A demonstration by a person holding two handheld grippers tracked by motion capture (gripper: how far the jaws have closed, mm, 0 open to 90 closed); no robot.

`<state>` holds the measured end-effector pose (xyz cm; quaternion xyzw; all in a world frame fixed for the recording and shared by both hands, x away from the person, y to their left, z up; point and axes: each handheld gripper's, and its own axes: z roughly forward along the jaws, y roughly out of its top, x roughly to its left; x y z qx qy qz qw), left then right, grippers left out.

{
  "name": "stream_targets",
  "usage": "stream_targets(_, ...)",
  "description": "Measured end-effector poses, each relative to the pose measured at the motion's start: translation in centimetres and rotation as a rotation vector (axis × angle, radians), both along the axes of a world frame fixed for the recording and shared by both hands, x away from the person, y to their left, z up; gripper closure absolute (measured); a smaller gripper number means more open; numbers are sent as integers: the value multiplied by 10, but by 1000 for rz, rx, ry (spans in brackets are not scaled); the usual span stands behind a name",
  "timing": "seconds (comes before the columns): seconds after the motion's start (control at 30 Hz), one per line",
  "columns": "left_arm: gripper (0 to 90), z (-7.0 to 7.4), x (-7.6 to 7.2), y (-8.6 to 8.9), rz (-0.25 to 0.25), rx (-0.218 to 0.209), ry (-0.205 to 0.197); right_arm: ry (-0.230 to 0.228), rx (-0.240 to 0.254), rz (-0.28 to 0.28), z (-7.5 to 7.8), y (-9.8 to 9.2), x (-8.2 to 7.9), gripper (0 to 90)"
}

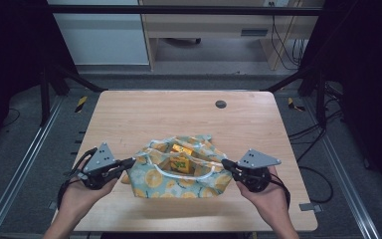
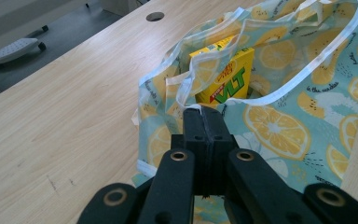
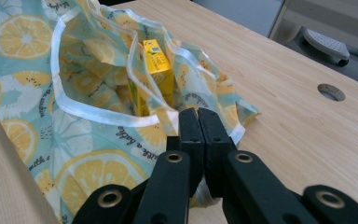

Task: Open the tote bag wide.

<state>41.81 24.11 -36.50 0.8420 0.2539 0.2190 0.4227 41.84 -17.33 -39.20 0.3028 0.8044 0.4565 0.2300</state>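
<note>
A soft cloth bag (image 1: 151,180) printed with lemon slices on pale blue lies on the wooden table (image 1: 144,114), its white-hemmed mouth pulled wide. Inside it stands a yellow carton (image 1: 181,155) with green lettering. My left gripper (image 1: 129,163) is at the bag's left edge and my right gripper (image 1: 225,164) at its right edge. In the left gripper view the jaws (image 2: 204,112) are pressed together on the bag's (image 2: 279,121) hem, just before the carton (image 2: 226,79). In the right gripper view the shut gripper (image 3: 198,114) pinches the bag's (image 3: 88,158) rim beside the carton (image 3: 156,70).
A round cable hole (image 1: 221,104) sits in the tabletop at the far side. Black frame posts (image 1: 47,94) flank the table, cables lie on the floor at the right, and a pale desk (image 1: 214,30) stands beyond. Bare wood surrounds the bag.
</note>
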Motion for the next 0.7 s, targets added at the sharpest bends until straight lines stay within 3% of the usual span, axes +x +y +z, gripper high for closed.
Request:
stream_targets(0.13, 900, 4, -7, 3, 11, -16, -29, -5, 21, -2, 0, -2, -4, 892)
stream_targets(0.2, 900, 3, -7, 4, 8, -7, -26, -4, 25, 4, 1, -3, -5, 893)
stream_targets(0.4, 900, -29, -1, 2, 2, 44, 67, 45, -5, 31, -15, 0, -5, 892)
stream_targets(0.7, 900, -51, 6, 1, 12, 64, 116, 117, -39, 18, -41, 1, 3, 892)
